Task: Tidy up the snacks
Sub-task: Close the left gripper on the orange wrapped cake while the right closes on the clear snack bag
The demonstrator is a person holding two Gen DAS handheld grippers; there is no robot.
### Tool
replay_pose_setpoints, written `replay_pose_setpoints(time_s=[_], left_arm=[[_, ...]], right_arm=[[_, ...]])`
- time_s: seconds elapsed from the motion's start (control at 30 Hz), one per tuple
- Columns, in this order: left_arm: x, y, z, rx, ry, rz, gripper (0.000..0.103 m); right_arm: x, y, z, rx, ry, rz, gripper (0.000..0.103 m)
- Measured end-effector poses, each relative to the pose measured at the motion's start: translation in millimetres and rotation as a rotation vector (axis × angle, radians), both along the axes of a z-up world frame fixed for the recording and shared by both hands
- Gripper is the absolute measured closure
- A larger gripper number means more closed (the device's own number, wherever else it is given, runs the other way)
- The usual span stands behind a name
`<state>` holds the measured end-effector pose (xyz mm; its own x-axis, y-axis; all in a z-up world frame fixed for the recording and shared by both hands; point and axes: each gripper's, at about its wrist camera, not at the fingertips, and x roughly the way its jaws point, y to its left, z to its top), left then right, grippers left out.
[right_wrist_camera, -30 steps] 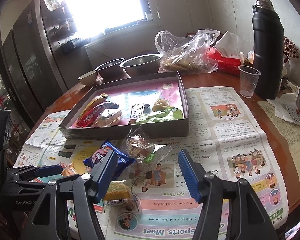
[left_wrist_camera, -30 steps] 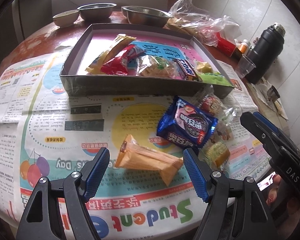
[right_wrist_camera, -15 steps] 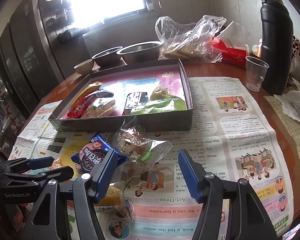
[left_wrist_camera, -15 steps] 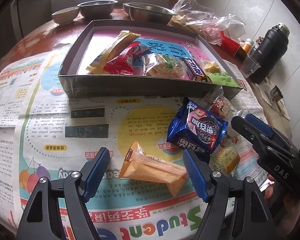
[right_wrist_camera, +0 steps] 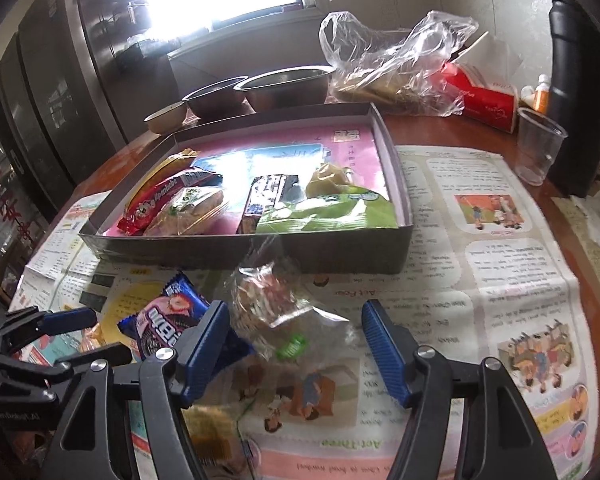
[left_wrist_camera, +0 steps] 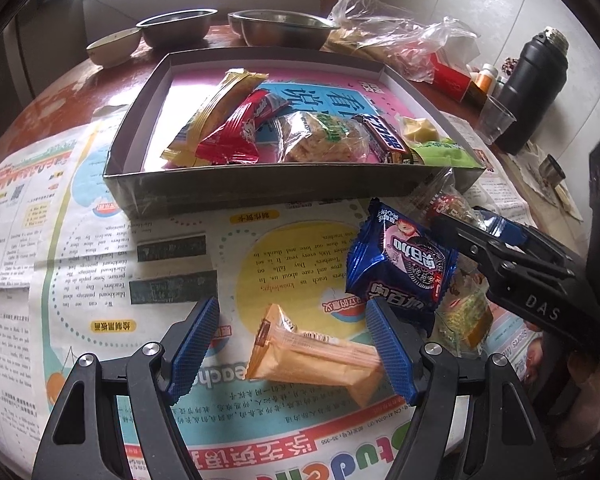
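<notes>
Pick-up step: your left hand-held gripper (left_wrist_camera: 292, 344) gapes around the orange packet (left_wrist_camera: 314, 356); right hand-held gripper (right_wrist_camera: 294, 350), opening, straddles the clear packet (right_wrist_camera: 272, 300). Next: close, lift into the box (left_wrist_camera: 260, 190).

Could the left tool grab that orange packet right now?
Probably yes. The orange packet lies flat on the newspaper between the left tool's open jaws, with nothing on top of it. The blue cookie packet sits close beside, but apart.
</notes>
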<state>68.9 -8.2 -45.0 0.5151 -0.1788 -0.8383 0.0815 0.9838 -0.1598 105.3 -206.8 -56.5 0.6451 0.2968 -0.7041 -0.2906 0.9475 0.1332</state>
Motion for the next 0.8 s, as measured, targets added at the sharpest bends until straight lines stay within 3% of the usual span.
replay_pose_setpoints(time_s=[0.17,0.3,0.57,0.7,0.73,0.77,0.8], left_arm=[[0.5,-0.7,-0.1,-0.001,-0.007,-0.003,0.026],[1.0,-0.4,0.2,0.003,-0.018,-0.003,0.032],[1.7,3.9,1.7,0.046,-0.03,-0.014,0.072],[-0.4,10.7,3.4,0.0,-0.019,-0.018,0.073],[-0.8,13.5,4.0,-0.029,-0.013,-0.014,0.069],[-1.4,15.9,5.0,-0.044,-0.009,-0.01,0.058],[-2.4,16.4,6.5,-0.029,-0.012,-0.008,0.053]], right_arm=[[4.4,4.3,-1.5,0.01,-0.003,0.016,0.036],[4.4,6.4,-2.5,0.016,-0.004,0.038,0.052],[1.4,-0.5,-3.1,0.014,-0.009,0.021,0.057],[1.2,-2.3,-2.8,0.019,-0.006,0.017,0.057],[0.8,-2.6,-2.6,0.019,-0.006,0.016,0.057],[0.3,-2.8,-2.4,0.02,-0.006,0.016,0.057],[0.1,-3.4,-2.4,0.021,-0.006,0.015,0.057]])
